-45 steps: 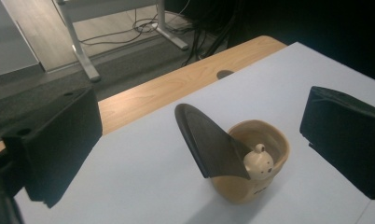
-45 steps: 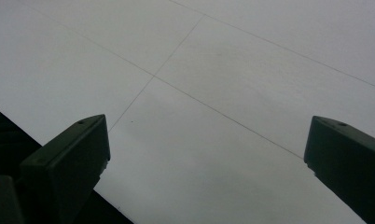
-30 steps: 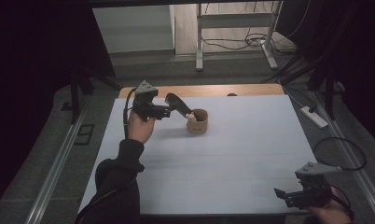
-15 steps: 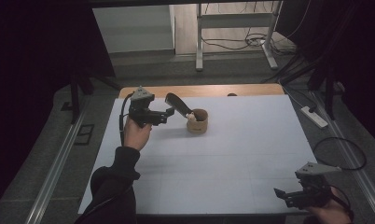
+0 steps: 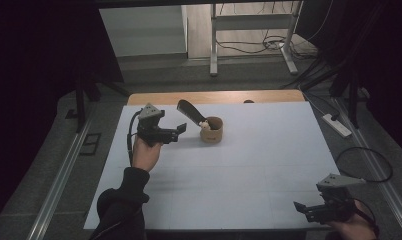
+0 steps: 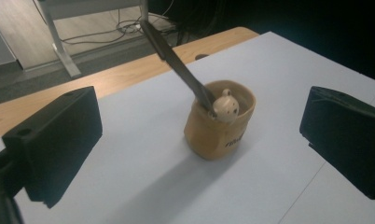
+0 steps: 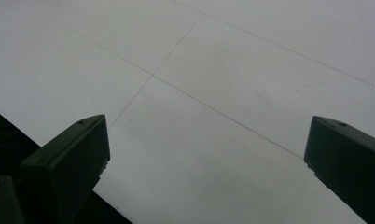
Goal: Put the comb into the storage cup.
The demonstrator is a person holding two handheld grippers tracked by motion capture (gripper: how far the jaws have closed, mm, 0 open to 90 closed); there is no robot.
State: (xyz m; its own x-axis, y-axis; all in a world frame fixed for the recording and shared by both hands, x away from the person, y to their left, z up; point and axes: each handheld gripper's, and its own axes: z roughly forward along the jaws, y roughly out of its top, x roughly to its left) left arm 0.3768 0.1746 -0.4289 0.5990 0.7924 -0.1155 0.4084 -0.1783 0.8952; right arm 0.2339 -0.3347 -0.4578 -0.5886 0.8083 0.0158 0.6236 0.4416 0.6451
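While a tan cup (image 5: 211,131) stands on the far half of the white counter (image 5: 249,165), the left gripper (image 5: 181,129) hangs just to the cup's left, its jaws spread wide and holding nothing. In the left gripper view, the cup (image 6: 220,125) sits between the two black jaws and beyond them, well apart from both. A dark flat-handled utensil (image 6: 176,63) leans out of the cup toward the far left, and a small pale round figure (image 6: 225,107) with dotted markings rests just inside the rim beside it. The cup's wall bears dark lettering too small to read. From the high view, the utensil (image 5: 191,112) tilts up and away from the cup toward the counter's wooden far edge (image 5: 214,96). The person's left hand (image 5: 146,152) grips the tool from below, a dark sleeve (image 5: 121,205) running to the near edge. The right gripper (image 5: 309,210) sits low at the counter's near right corner, well apart from the cup; in the right gripper view its jaws stand wide open over bare counter (image 7: 223,93), empty. A cable (image 5: 364,165) loops on the floor to the right.
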